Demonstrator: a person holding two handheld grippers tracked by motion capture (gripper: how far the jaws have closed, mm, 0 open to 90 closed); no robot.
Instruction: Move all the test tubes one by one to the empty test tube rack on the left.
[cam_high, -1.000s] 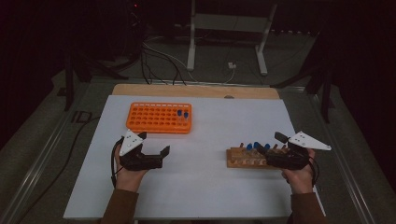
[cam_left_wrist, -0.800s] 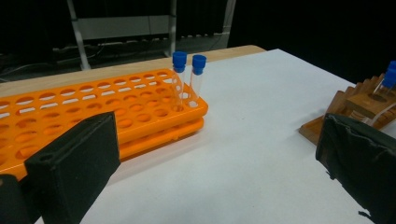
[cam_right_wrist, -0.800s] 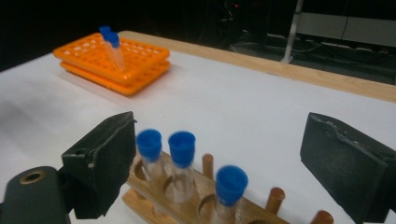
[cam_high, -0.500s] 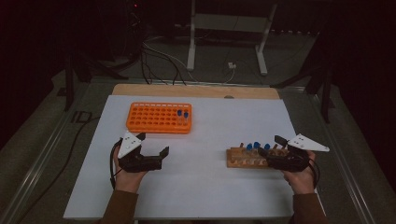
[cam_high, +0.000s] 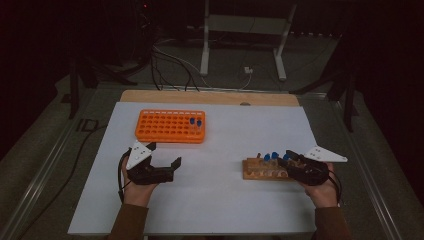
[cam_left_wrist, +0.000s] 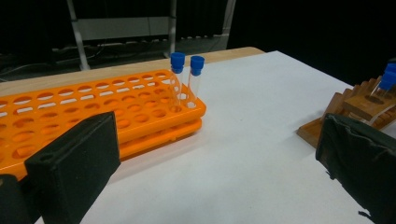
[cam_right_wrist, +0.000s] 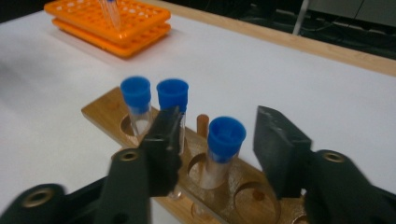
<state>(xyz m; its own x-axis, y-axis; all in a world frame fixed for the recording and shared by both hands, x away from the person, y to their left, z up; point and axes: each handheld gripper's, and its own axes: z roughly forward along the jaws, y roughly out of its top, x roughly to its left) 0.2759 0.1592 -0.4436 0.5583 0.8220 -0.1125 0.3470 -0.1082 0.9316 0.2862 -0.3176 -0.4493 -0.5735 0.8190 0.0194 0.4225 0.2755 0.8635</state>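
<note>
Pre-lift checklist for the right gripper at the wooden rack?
1. Blue-capped tube sits between the jaws of the right gripper: ok.
2. Pads pressing on it: not ok; the jaws have just been closing, gaps show on both sides.
3. Neighbour tubes clear of the left jaw: cannot tell, one stands close behind it.
4. Wooden rack flat on the table: ok.
5. Orange rack has free holes: ok.
6. Left gripper open, apart from both racks: ok.

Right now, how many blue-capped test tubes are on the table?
5. Two stand side by side near the right end of the orange rack: and. Three stand in the wooden rack: and. Others may be hidden.
</note>
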